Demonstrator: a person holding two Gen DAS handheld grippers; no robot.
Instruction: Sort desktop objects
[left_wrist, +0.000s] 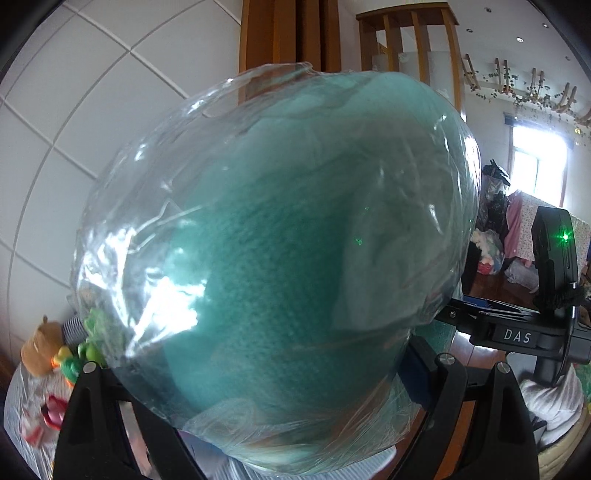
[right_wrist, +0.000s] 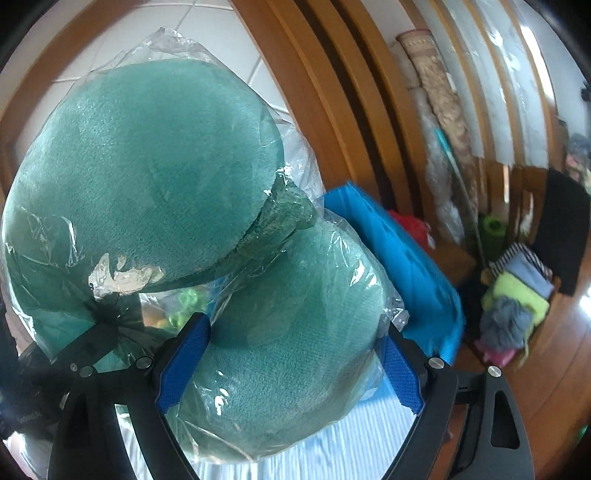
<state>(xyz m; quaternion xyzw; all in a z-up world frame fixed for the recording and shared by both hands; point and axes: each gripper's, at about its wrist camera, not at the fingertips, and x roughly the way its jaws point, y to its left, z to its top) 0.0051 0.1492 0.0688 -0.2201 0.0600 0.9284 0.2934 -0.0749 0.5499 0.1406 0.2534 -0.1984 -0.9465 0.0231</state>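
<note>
A teal plush neck pillow in a clear plastic bag (left_wrist: 288, 258) fills the left wrist view and is held up in the air. My left gripper (left_wrist: 266, 373) is shut on one end of it. In the right wrist view the pillow (right_wrist: 147, 166) shows both rounded ends. My right gripper (right_wrist: 291, 354) is shut on the nearer end (right_wrist: 295, 347), its blue pads (right_wrist: 184, 365) pressing both sides. The left gripper (right_wrist: 99, 332) shows at the lower left, clamped on the other end.
Small plush toys (left_wrist: 40, 347) and green and orange figures (left_wrist: 74, 358) lie at the lower left on a plastic-covered surface. A blue bin (right_wrist: 406, 266) stands behind the pillow. Folded cloths (right_wrist: 517, 291) lie on the wooden floor. A white striped cloth (right_wrist: 332, 450) lies below.
</note>
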